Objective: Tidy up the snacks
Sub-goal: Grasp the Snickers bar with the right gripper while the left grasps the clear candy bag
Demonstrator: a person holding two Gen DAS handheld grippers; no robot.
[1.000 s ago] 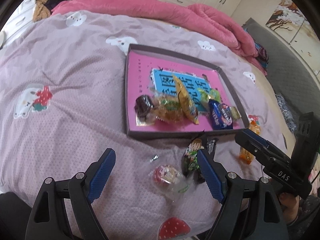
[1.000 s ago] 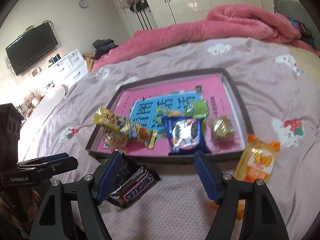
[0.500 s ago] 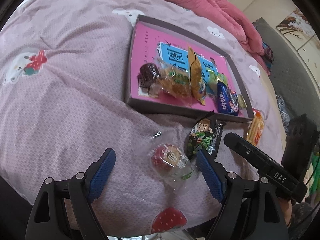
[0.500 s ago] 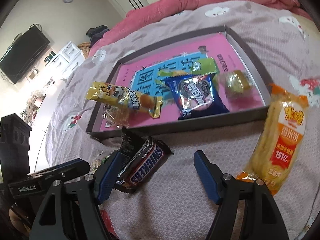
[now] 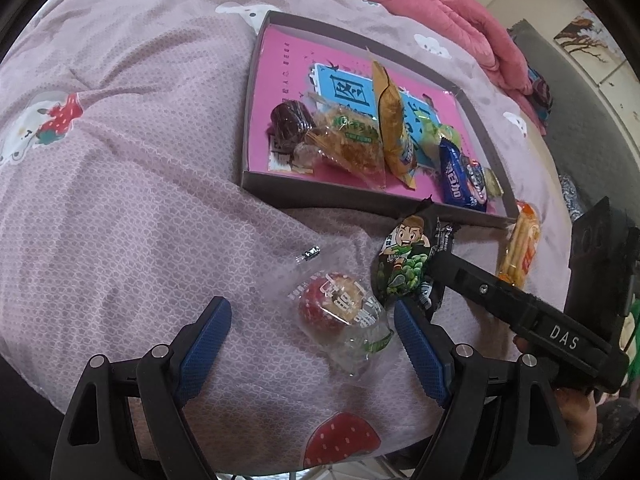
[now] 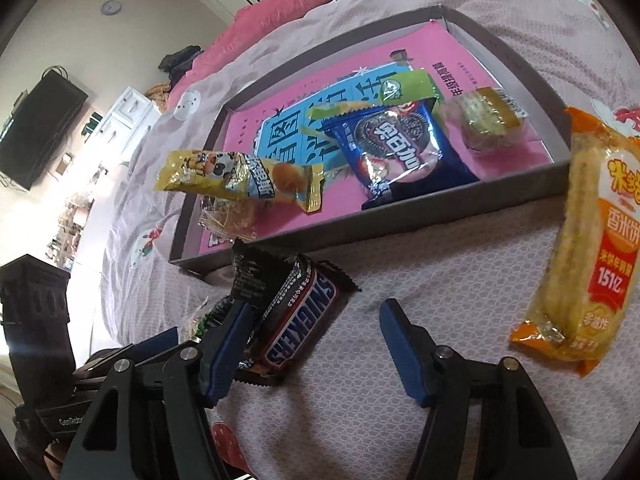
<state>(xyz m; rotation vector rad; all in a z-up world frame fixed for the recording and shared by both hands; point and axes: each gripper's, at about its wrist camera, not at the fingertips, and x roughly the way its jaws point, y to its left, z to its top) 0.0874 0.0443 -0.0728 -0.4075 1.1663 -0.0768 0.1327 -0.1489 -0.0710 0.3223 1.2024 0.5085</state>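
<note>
My left gripper (image 5: 312, 336) is open just above the bedspread, with a clear-wrapped red sweet (image 5: 340, 308) lying between its blue pads, touching neither. A green cartoon snack packet (image 5: 404, 264) lies just beyond the right pad. My right gripper (image 6: 316, 344) has its jaws closing around a Snickers bar (image 6: 300, 320). The left pad is against the bar and the right pad stands clear of it. An orange rice-cracker packet (image 6: 592, 248) lies to the right on the bedspread. The grey tray (image 6: 400, 228) with a pink floor holds an Oreo packet (image 6: 396, 152), a yellow packet (image 6: 240, 176) and several other snacks.
Everything rests on a soft mauve bedspread (image 5: 120, 200) with cartoon prints. A pink quilt (image 5: 440, 12) is bunched beyond the tray. The two grippers sit close side by side near the bed's front edge. A small foil scrap (image 5: 308, 255) lies left of the red sweet.
Both grippers have sunk toward the bedspread and tipped further down. The right jaws have narrowed, and the Snickers bar now lies between them. The red sweet sits deeper between the left pads.
</note>
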